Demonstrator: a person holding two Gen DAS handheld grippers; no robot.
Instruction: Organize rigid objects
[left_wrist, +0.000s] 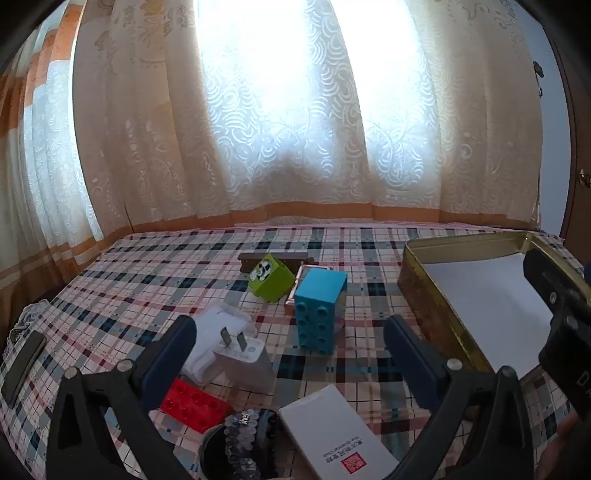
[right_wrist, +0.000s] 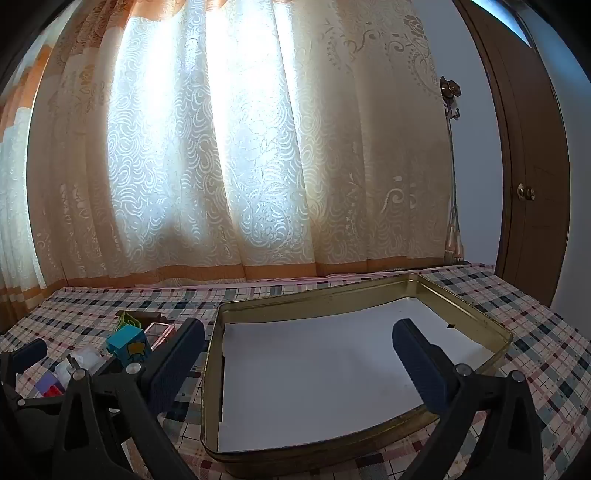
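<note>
One blue brick (left_wrist: 319, 310) stands upright mid-bed, one red brick (left_wrist: 194, 404) lies flat near me; both my grippers, left (left_wrist: 288, 354) and right (right_wrist: 297, 365), spread, empty.

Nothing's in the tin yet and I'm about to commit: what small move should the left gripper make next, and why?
Probably ease the left gripper forward and down onto the white charger. Its jaws stand open and hold nothing, the charger lies nearest between them, and the gold tin beside it holds only its white liner.

Plaid cloth (left_wrist: 155, 280), blue brick (left_wrist: 319, 310), green cube (left_wrist: 269, 282), red brick (left_wrist: 192, 404), gold tin (right_wrist: 369, 295), cream lace curtain (left_wrist: 147, 129).
</note>
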